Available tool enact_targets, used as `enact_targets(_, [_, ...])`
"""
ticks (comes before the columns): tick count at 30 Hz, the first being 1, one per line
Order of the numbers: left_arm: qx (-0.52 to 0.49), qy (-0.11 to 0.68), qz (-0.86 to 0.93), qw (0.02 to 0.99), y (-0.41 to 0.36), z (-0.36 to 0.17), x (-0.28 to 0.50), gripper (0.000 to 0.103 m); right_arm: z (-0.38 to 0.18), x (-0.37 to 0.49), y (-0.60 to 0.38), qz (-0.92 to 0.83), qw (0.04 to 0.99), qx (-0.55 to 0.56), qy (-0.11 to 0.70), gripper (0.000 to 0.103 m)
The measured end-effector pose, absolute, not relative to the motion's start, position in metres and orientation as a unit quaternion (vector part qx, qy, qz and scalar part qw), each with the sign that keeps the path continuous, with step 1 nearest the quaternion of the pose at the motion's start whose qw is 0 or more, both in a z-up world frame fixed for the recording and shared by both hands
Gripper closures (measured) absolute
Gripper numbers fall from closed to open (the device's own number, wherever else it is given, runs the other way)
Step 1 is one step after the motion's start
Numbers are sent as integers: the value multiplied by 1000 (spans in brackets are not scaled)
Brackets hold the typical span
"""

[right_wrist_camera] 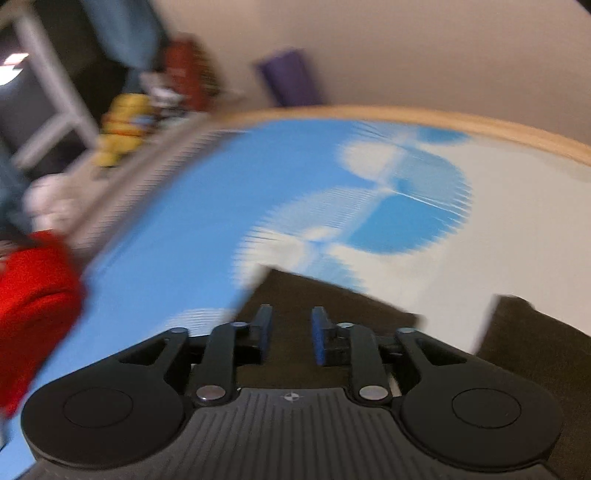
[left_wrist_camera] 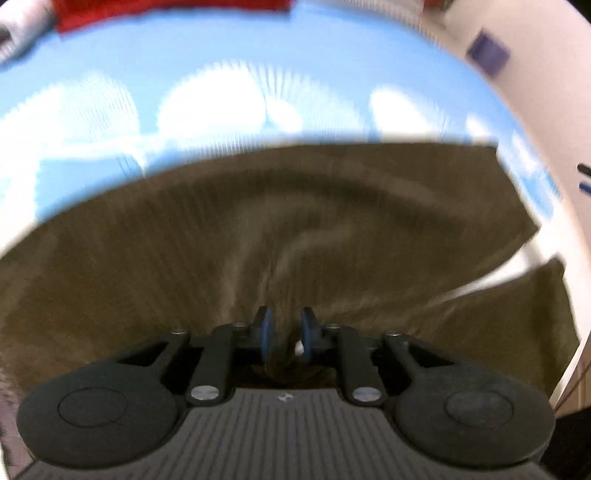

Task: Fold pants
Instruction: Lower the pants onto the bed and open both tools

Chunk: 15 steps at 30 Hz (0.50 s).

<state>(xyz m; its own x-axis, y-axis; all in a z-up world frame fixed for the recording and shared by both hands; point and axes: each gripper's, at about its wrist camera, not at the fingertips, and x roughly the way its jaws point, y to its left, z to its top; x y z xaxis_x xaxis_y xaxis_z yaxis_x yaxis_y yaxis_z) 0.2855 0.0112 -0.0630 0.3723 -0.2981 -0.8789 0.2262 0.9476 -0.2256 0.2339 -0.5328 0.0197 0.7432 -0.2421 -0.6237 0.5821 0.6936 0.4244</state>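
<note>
Olive-brown pants (left_wrist_camera: 295, 221) lie spread across a blue and white patterned cloth (left_wrist_camera: 221, 103). Both frames are motion-blurred. My left gripper (left_wrist_camera: 286, 332) is shut on a bunched fold of the pants, with fabric pinched between the blue pads (left_wrist_camera: 266, 330). In the right wrist view my right gripper (right_wrist_camera: 291, 332) is a little open, and nothing shows between its pads. It hovers just over a pant-leg end (right_wrist_camera: 317, 295). A second brown piece of the pants (right_wrist_camera: 535, 339) lies at the lower right.
A red garment (right_wrist_camera: 33, 295) lies at the left on the cloth; it also shows in the left wrist view (left_wrist_camera: 166, 11). A wooden table edge (right_wrist_camera: 443, 120) runs behind. Cluttered shelves with yellow items (right_wrist_camera: 122, 125) and a purple object (right_wrist_camera: 291, 77) stand beyond.
</note>
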Motion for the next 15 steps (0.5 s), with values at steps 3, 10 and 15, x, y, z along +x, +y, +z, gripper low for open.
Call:
enact_targets(3, [-59, 510, -148, 845, 31, -27, 271, 71, 55, 215, -502, -158, 911, 284, 252, 61])
enact_targets(10, [-61, 501, -48, 862, 102, 19, 213, 35, 98, 160, -446, 6, 944, 190, 270, 53])
enact_targets(15, [-70, 527, 24, 847, 166, -15, 161, 19, 80, 115, -433, 2, 941, 174, 291, 52])
